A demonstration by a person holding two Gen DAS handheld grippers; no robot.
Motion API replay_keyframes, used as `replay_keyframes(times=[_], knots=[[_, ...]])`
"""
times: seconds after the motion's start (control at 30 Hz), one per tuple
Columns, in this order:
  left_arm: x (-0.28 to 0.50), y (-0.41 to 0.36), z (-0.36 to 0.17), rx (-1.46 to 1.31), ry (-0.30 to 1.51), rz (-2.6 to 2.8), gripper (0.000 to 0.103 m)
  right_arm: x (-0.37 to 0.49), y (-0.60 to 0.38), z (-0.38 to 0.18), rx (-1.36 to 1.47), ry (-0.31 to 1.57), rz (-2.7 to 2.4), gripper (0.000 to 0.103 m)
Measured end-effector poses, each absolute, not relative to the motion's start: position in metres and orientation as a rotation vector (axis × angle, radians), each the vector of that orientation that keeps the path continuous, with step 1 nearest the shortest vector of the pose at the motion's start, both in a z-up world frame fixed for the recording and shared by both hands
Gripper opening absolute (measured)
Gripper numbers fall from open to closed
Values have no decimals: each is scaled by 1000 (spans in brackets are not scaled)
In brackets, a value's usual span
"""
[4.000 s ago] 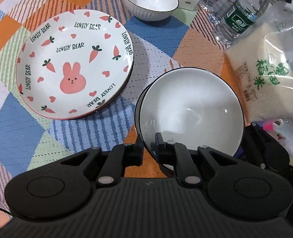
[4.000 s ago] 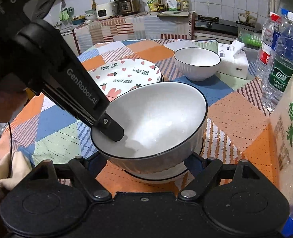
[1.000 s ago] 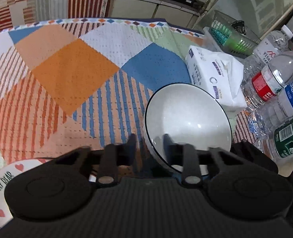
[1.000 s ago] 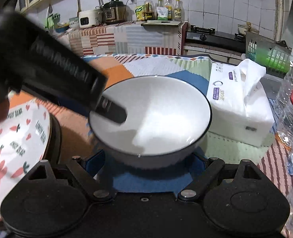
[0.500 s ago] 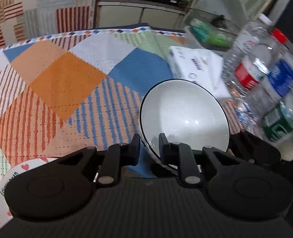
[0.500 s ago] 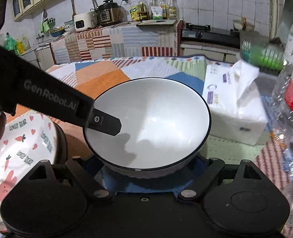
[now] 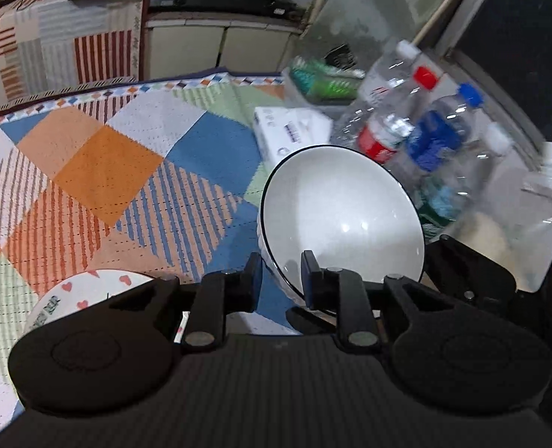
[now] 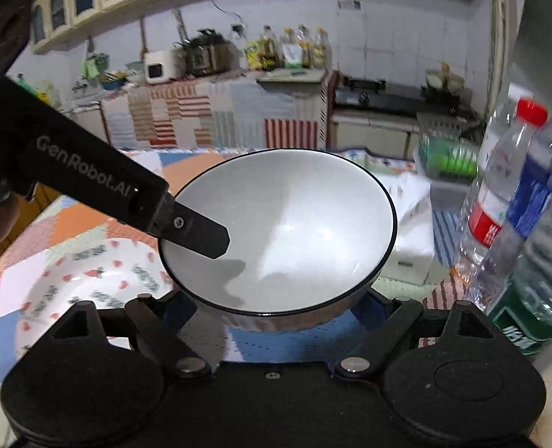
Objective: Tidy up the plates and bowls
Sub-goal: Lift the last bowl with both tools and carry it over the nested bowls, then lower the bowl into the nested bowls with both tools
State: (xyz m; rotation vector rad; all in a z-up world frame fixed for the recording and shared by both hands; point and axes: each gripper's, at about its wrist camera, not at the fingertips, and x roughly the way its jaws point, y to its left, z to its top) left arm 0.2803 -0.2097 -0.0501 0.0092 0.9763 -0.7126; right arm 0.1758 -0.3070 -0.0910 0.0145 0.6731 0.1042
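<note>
Left gripper (image 7: 278, 275) clamped on the near-left rim of the white bowl (image 7: 341, 220): one of the jaws inside the bowl, the other outside against the wall, rim pinched between. Bowl tilted, mouth turned toward the left wrist camera, apparently held clear of the counter (image 7: 100, 171). No long axis to speak of, being round.

Right gripper (image 8: 272, 321) directly behind and beneath the same bowl, jaws spread wide to either side of its lower wall, tips hidden under it, so whether touching cannot be told. Left nearer in the sense that counts, since already gripping; right merely flanking.

Bowl glossy white inside, thin black line round the rim, faint vertical ribbing on the outer wall near the foot. Probably smooth and slippery, so a rim pinch likely to twist if swung fast.

Rabbit-print plate (image 8: 89, 287) lying left of the right jaws, low on the counter. Water bottles (image 8: 499, 194) close on the right, tissue pack (image 7: 294, 130) just beyond the bowl.
</note>
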Motion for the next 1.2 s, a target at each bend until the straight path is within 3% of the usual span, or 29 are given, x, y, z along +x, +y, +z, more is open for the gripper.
replay_keyframes(times=[0.2,0.43,1.2], knots=[[249,-186,-15,-1,946,-747,20,141,-299,-56,-9,616,198,91],[218,-163,-7,-16,1041,-744,20,104,-290,-32,-73,598,289,91],[163,-140,-72,1,1340,-729,19,41,-274,-68,-78,805,433,91]])
